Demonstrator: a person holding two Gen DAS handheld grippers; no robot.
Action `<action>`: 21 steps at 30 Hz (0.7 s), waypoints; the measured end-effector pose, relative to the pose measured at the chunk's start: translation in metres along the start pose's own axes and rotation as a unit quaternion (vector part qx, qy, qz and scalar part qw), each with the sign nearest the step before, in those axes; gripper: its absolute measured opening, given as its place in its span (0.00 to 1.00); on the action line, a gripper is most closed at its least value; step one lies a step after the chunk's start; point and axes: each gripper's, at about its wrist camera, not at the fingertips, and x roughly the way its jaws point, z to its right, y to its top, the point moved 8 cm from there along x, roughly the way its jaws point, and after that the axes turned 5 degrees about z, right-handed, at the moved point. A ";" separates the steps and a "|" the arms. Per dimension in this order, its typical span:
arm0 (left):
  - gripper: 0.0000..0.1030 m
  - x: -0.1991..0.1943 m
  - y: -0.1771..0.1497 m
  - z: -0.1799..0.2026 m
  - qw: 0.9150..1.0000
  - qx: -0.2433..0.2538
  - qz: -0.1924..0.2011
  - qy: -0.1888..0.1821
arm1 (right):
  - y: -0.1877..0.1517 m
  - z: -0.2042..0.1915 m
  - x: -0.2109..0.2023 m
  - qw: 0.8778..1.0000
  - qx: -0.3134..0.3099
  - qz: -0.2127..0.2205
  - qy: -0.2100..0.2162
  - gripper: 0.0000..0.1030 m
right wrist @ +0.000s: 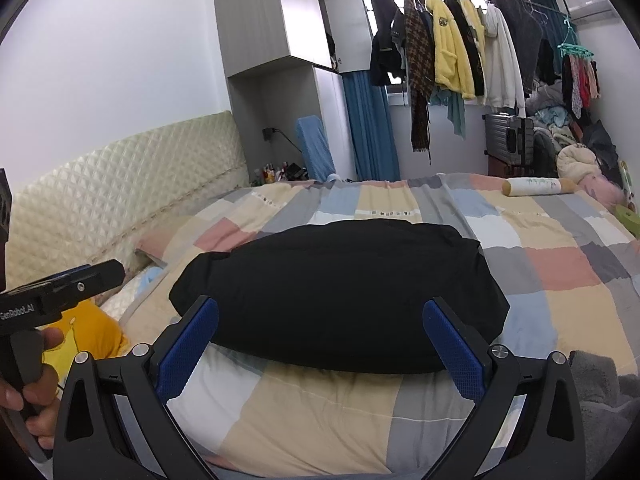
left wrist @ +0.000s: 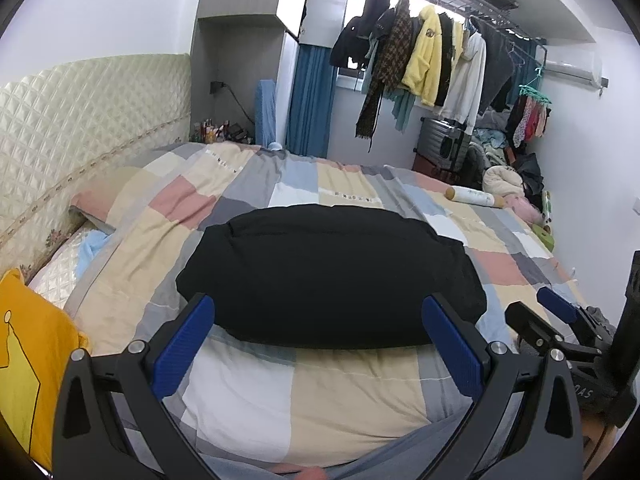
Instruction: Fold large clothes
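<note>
Patchwork bedding in beige, grey, pink and white covers the bed on which the work is done. At the far left a quilted headboard and a yellow pillow are seen. The left gripper is held with its jaws wide apart and nothing between them, just short of the near edge of the black garment. The garment lies folded into a compact bundle at mid-bed, its long axis running left to right across both sets of jaws. The right gripper is likewise spread and empty, equally near. Hanging clothes are seen beyond, to the right.
</note>
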 end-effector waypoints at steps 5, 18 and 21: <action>1.00 0.002 -0.001 0.000 1.000 0.001 -0.005 0.001 | 0.001 0.003 0.000 1.000 0.000 0.001 -0.004 1.00; 1.00 0.005 -0.005 -0.004 1.000 -0.004 -0.009 0.005 | 0.003 0.010 -0.002 1.000 0.002 0.006 -0.013 1.00; 1.00 0.004 -0.006 -0.004 1.000 -0.005 -0.009 0.006 | 0.003 0.012 -0.004 1.000 0.002 0.008 -0.015 1.00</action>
